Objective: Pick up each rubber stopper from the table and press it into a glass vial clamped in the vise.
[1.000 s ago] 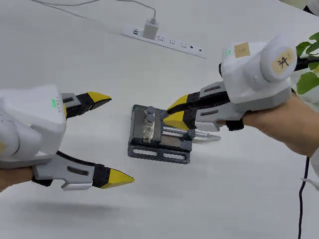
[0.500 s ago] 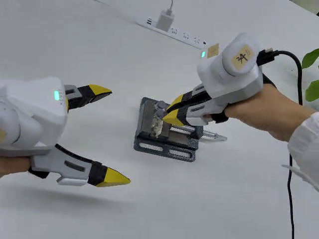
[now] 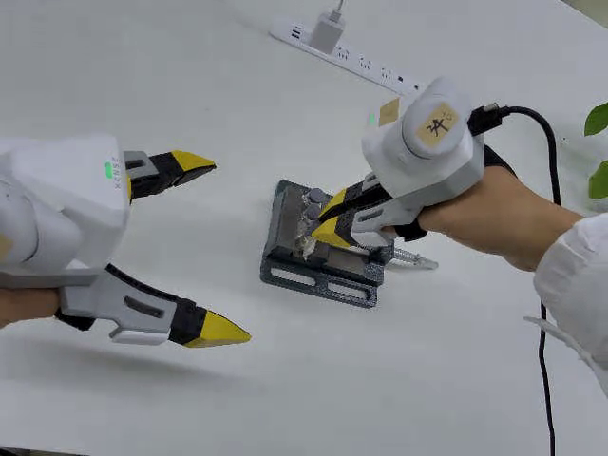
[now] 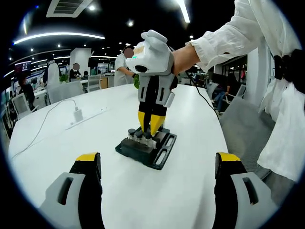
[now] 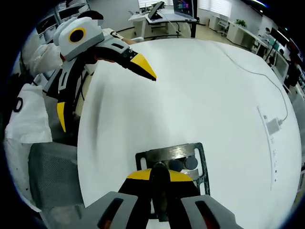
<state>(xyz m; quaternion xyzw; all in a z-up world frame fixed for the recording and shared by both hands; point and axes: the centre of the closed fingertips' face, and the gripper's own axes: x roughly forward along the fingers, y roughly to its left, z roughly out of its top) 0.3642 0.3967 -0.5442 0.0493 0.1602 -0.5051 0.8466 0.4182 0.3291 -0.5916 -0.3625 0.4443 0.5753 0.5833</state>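
A small dark vise stands mid-table and clamps a row of glass vials. Two vials carry grey rubber stoppers; the nearest glass vial lies under my right gripper. Its yellow tips are shut on a dark stopper right at that vial's mouth. From the left gripper view, the right gripper points straight down onto the vise. My left gripper hovers wide open to the left of the vise, holding nothing.
A white power strip with a plugged charger lies at the table's far edge. A black cable trails from the right gripper past the person's white sleeve. Green plant leaves edge in at far right.
My right gripper has moved left and down, from beside the vise screw to over the vial row, its tips now on the nearest vial. The left gripper has stayed open in place.
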